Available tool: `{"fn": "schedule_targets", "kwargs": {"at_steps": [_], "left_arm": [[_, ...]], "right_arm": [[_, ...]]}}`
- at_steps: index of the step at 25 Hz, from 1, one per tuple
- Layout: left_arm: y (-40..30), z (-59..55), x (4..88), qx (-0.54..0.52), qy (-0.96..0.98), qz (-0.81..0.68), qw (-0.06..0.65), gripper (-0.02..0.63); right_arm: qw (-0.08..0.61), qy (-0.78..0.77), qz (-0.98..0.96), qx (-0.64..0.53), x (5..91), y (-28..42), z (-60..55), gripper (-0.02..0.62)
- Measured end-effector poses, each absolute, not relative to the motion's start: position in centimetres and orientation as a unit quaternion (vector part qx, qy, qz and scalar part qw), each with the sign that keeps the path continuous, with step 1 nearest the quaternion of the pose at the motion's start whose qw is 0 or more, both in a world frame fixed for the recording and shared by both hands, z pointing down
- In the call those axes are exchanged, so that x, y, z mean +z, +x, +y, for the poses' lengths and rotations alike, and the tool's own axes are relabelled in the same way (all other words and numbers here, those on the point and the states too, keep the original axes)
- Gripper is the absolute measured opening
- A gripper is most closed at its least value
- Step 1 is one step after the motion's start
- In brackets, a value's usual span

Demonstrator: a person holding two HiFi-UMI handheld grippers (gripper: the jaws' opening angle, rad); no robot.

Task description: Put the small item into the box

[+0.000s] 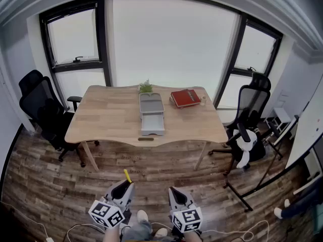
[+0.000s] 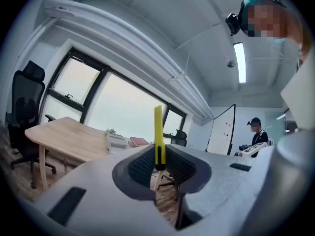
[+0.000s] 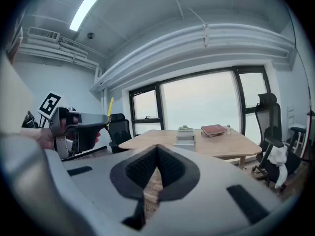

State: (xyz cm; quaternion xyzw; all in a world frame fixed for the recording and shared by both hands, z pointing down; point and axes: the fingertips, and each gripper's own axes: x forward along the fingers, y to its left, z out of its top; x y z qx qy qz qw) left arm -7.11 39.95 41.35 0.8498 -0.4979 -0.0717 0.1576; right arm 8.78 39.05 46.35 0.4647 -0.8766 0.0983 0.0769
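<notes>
My left gripper [image 1: 124,185] is shut on a thin yellow stick-shaped item [image 1: 127,176] that stands up out of its jaws. In the left gripper view the yellow item [image 2: 158,139] is pinched upright between the closed pads of that gripper [image 2: 158,166]. My right gripper [image 1: 175,193] is shut with nothing in it, as the right gripper view [image 3: 157,154] also shows. Both are held low over the floor, well short of the wooden table [image 1: 106,120]. On the table's middle stands a grey box [image 1: 151,105] with its drawer [image 1: 152,124] pulled out toward me.
A red book [image 1: 185,97], a small bottle [image 1: 203,100] and a little plant [image 1: 146,87] are on the table's far side. A small dark object [image 1: 146,139] lies at its front edge. Black chairs [image 1: 43,110] [image 1: 250,107] flank it. A person [image 2: 256,134] stands near a whiteboard.
</notes>
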Motion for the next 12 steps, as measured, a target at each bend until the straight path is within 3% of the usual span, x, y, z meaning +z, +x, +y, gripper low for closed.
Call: {"fn": "schedule_targets", "kwargs": {"at_steps": [12], "left_arm": [[-7.7, 35.8, 40.9, -0.047, 0.864, -0.482, 0.140, 0.067]], "right_arm": [[0.085, 0.487, -0.864, 0.099, 45.8, 8.8, 36.5, 0.003]]}}
